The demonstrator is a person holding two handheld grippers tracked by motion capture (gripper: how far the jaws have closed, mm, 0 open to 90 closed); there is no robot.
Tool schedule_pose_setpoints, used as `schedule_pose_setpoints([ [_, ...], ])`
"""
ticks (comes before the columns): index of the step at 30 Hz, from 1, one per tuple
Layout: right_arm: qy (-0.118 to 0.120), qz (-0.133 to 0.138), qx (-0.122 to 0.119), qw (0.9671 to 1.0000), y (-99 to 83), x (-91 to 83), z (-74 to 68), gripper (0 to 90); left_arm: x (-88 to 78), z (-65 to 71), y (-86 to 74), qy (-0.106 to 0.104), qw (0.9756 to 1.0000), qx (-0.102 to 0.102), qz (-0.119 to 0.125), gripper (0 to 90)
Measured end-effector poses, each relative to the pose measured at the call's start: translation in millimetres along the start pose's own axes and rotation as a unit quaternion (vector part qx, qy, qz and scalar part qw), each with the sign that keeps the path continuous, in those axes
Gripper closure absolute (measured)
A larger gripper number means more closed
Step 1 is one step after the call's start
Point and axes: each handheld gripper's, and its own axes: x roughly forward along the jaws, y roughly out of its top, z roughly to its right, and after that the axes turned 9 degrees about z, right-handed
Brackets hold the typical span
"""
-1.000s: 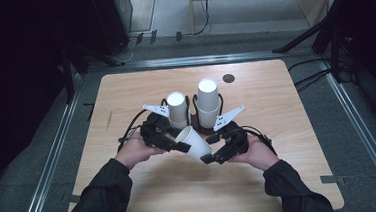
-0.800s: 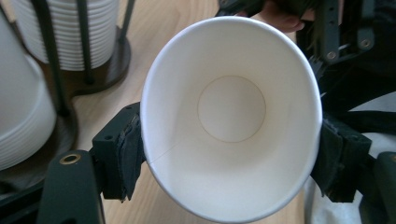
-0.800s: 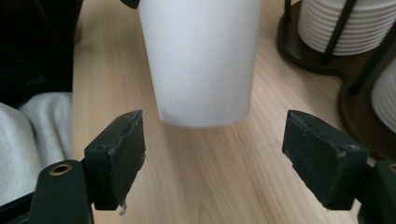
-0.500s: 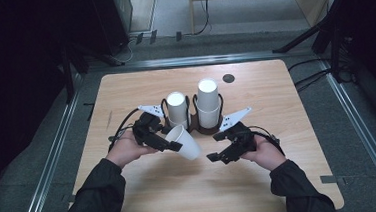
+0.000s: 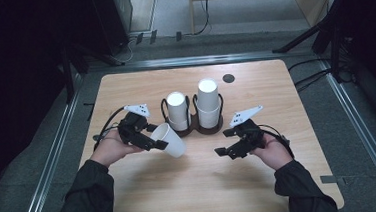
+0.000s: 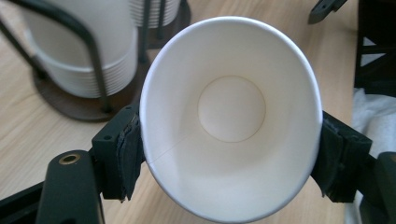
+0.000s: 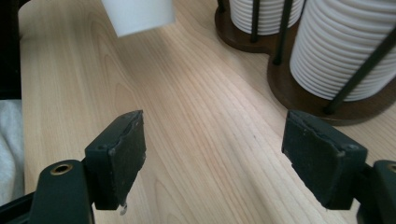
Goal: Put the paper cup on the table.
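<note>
The left claw (image 5: pixel 154 141) is closed on a white paper cup (image 6: pixel 231 116), one pad pressing each side of the rim; the cup lies tilted between the jaws with its mouth toward the claw body and its base pointing away, above the bench (image 5: pixel 206 185). The right claw (image 7: pixel 224 158) stands wide open with nothing between its pads, the cup well apart ahead of its left jaw. The wire holder (image 5: pixel 196 128) with two cup stacks sits ahead of both claws.
</note>
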Motion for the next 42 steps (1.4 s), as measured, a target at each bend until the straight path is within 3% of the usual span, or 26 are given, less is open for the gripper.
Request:
schedule_pose_setpoints([
  [14, -0.019, -0.004, -0.004, 0.9998, -7.6, -7.4, 6.5, 21.9, -28.5, -26.6, -14.9, 0.052, 0.9982, -0.029, -0.008, 22.7],
  [18, -0.022, 0.0, -0.002, 0.9998, -7.8, -8.4, 8.7, 21.8, -35.0, -34.6, -19.4, 0.055, 0.9975, -0.044, -0.004, 22.7],
  [27, -0.02, 0.0, 0.005, 0.9998, -9.6, -7.0, 12.8, 21.9, -57.3, -52.2, -30.8, 0.088, 0.9936, -0.07, -0.013, 22.6],
  [34, -0.016, 0.006, 0.0, 0.9999, -8.7, -6.5, 11.8, 21.8, -75.8, -65.1, -39.8, 0.122, 0.9882, -0.092, -0.006, 22.6],
  [37, -0.013, -0.004, 0.001, 0.9999, -10.8, -3.9, 11.9, 21.8, -78.9, -70.3, -41.2, 0.15, 0.9834, -0.098, -0.024, 22.6],
  [42, -0.012, -0.007, -0.003, 0.9999, -11.0, 0.2, 11.3, 21.8, -84.9, -77.1, -42.3, 0.176, 0.9775, -0.107, -0.046, 22.5],
])
